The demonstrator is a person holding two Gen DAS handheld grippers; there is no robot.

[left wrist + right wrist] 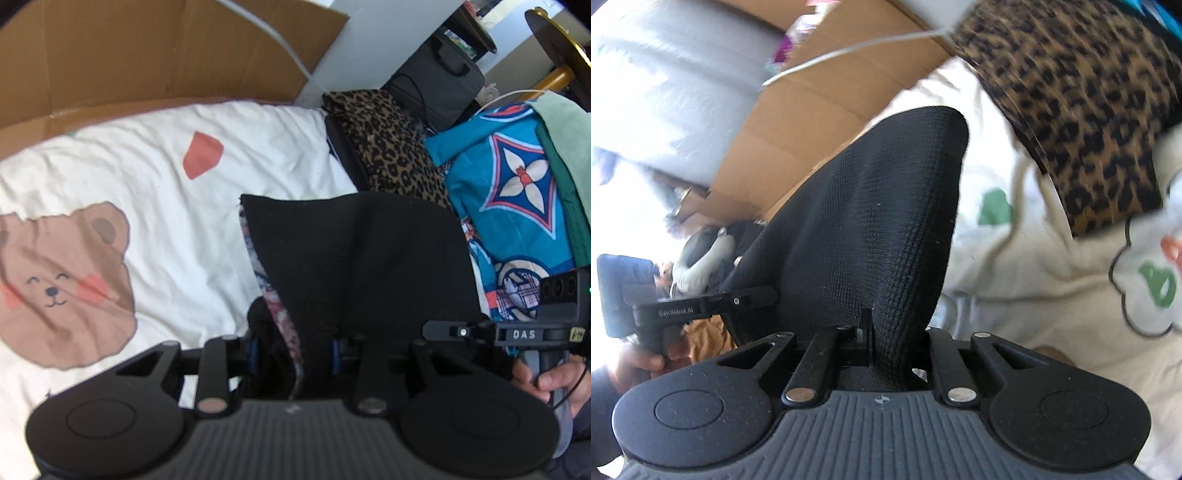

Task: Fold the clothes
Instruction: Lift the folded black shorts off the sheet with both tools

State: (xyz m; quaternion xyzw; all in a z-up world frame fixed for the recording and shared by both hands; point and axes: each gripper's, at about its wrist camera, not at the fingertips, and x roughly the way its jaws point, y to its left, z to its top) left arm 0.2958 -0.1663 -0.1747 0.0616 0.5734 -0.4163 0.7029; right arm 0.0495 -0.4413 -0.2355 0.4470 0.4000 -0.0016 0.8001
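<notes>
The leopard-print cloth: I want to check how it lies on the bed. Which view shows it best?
The left wrist view: there the leopard-print cloth is sharp and seen nearly whole, lying at the white bedsheet's far edge beside blue patterned fabric. The right wrist view shows it closer but blurred and cut off by the frame.

Bright daylight, blown-out glare at left, motion blur, fisheye-bent edges

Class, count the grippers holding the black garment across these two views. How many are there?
2. The left gripper clamps the black garment at one edge; the right gripper pinches another edge. No others are visible.
</notes>
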